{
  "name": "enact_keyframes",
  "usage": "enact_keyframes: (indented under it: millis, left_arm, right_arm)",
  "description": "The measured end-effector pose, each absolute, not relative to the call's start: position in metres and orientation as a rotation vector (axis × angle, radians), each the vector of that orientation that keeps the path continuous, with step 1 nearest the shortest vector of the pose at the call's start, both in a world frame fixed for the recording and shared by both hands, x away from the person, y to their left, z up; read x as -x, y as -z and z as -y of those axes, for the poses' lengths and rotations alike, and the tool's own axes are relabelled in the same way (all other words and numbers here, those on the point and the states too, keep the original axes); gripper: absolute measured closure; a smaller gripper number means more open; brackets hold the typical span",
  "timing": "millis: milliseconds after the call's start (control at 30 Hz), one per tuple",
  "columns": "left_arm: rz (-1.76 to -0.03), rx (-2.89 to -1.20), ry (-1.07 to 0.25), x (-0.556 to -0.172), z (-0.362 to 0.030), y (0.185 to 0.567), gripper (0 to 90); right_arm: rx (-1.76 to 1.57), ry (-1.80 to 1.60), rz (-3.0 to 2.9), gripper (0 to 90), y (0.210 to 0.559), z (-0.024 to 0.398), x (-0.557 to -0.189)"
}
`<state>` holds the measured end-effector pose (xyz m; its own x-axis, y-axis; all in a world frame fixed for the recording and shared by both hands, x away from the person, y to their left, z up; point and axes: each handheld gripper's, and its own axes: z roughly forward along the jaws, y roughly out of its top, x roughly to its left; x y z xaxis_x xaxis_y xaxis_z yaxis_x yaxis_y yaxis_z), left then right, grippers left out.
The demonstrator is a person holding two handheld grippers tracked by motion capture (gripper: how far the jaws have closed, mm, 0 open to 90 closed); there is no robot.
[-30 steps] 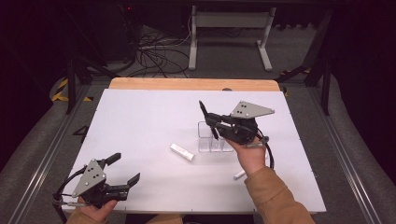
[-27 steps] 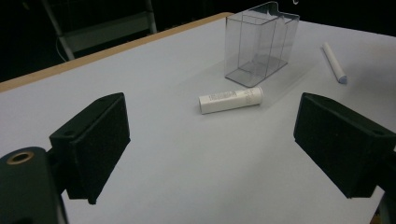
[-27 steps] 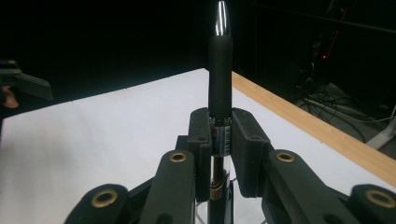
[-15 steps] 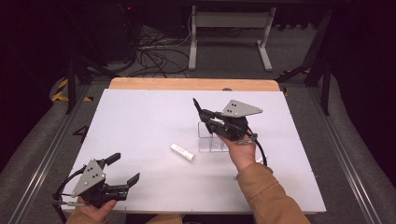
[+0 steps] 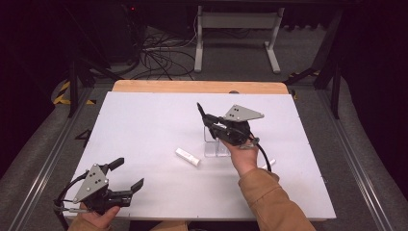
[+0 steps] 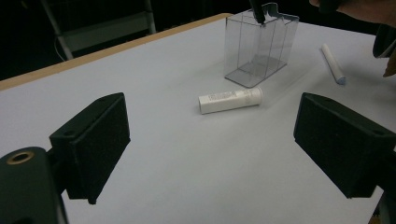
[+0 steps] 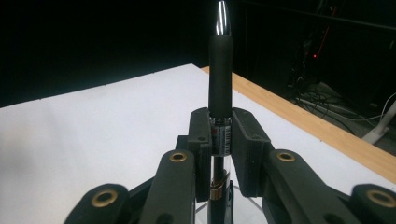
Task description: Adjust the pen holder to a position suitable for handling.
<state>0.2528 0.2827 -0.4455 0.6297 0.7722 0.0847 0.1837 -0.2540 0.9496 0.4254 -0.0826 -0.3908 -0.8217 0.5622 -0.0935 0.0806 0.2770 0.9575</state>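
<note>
Holding a black pen (image 7: 220,60) clamped between its fingers above the clear plastic organizer (image 6: 259,46), the right gripper (image 5: 210,123) must next lower it into a compartment, while the left gripper (image 5: 129,176) rests on the counter (image 5: 144,120), fingers wide.

On my table (image 5: 144,125), the clear box (image 5: 216,144) stands near the middle. A tube (image 5: 187,157) lies just left of it, nearer me; a stick (image 6: 332,63) lies right of it. My right tool (image 5: 208,120) holds a pen (image 7: 219,60) above the box; my left tool (image 5: 126,174) sits at the near left corner.
</note>
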Motion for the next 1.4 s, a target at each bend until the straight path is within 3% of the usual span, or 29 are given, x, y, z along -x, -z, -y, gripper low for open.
enact_keyframes:
  millis: [600, 633, 733, 767, 1033, 1233, 1400]
  left_arm:
    - [-0.775, -1.777, -0.678, -0.252, -0.283, 0.445, 11.4]
    - [-0.775, -1.777, -0.679, -0.252, -0.283, 0.445, 11.4]
    - [-0.775, -1.777, -0.680, -0.252, -0.283, 0.445, 11.4]
    - [-0.774, -1.776, -0.682, -0.253, -0.283, 0.445, 11.4]
    - [-0.774, -1.773, -0.680, -0.254, -0.281, 0.445, 11.4]
    - [-0.768, -1.775, -0.678, -0.255, -0.280, 0.444, 11.4]
    - [-0.767, -1.773, -0.674, -0.257, -0.279, 0.444, 11.4]
  right_arm:
    - [-0.635, -1.469, -2.207, 78.0, 0.406, 0.074, -0.426]
    - [-0.641, -1.464, -2.209, 74.7, 0.407, 0.074, -0.426]
    - [-0.709, -1.448, -2.187, 52.0, 0.405, 0.077, -0.426]
    - [-0.709, -1.448, -2.187, 52.0, 0.405, 0.077, -0.426]
    - [-0.720, -1.514, -2.128, 13.7, 0.385, 0.095, -0.414]
    - [-0.670, -1.571, -2.082, 2.5, 0.371, 0.115, -0.400]
    - [-0.643, -1.565, -2.097, 2.3, 0.370, 0.132, -0.388]
